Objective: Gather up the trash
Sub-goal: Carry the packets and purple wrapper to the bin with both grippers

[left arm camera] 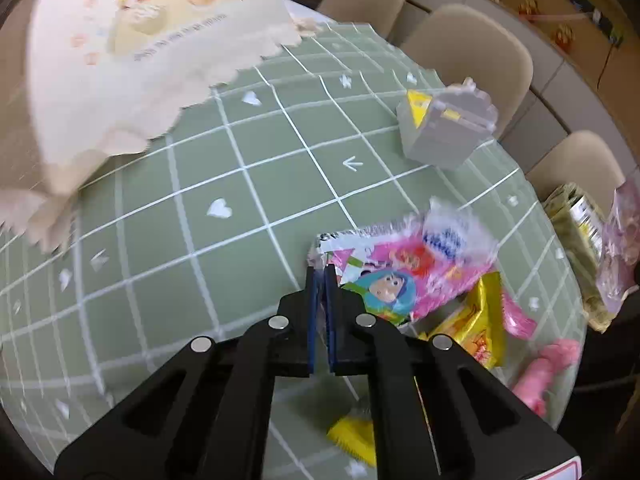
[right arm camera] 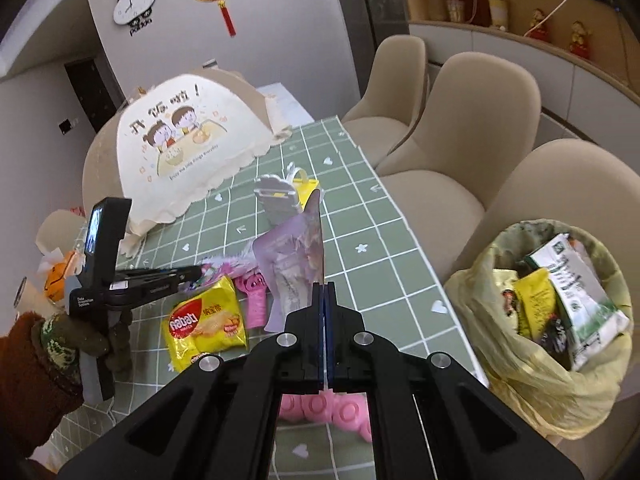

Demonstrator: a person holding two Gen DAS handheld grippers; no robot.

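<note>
My left gripper is shut on the corner of a pink cartoon snack wrapper, above the green checked tablecloth. In the right wrist view the left gripper shows at the left, holding that wrapper. My right gripper is shut on a pale purple wrapper that stands upright from the jaws. A trash bin lined with a yellow bag and holding several packets sits at the right, off the table edge. A yellow Nabati wafer packet lies on the table.
A cream fabric food cover stands at the table's far left. A small grey and yellow box sits mid-table. Pink plastic toys lie near the packet. Three beige chairs line the right side.
</note>
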